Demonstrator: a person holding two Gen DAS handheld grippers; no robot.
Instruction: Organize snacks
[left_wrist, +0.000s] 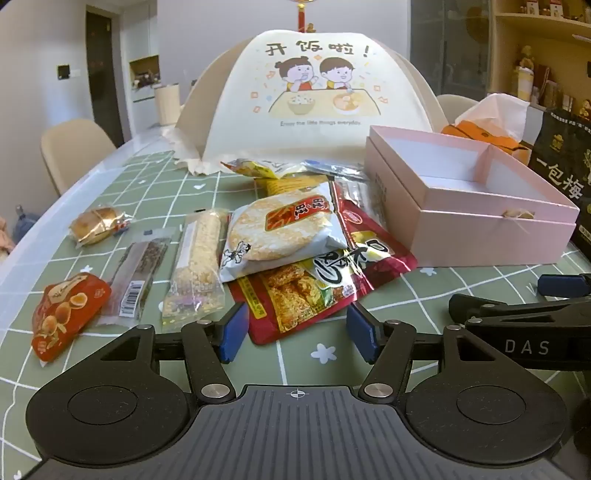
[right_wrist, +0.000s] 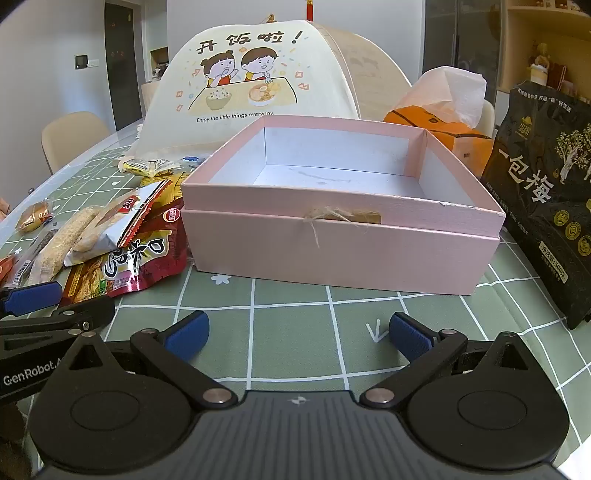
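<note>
Several snack packets lie on the green checked tablecloth (left_wrist: 424, 306): a white rice-cracker bag (left_wrist: 280, 229) rests on a red crispy-snack bag (left_wrist: 314, 288), with a long grain bar (left_wrist: 199, 266), a dark bar (left_wrist: 136, 277), an orange packet (left_wrist: 62, 314) and a small wrapped cake (left_wrist: 98, 225) to their left. An empty pink box (right_wrist: 347, 229) stands right of them. My left gripper (left_wrist: 297, 332) is open just in front of the red bag's near edge. My right gripper (right_wrist: 297, 332) is open wide over bare cloth in front of the pink box, holding nothing.
A white folding food cover (left_wrist: 314, 99) with a cartoon print stands behind the snacks. An orange tissue box (right_wrist: 443, 133) and a tall black plum bag (right_wrist: 543, 206) flank the pink box at the right. Beige chairs (left_wrist: 74, 147) stand along the table's left edge.
</note>
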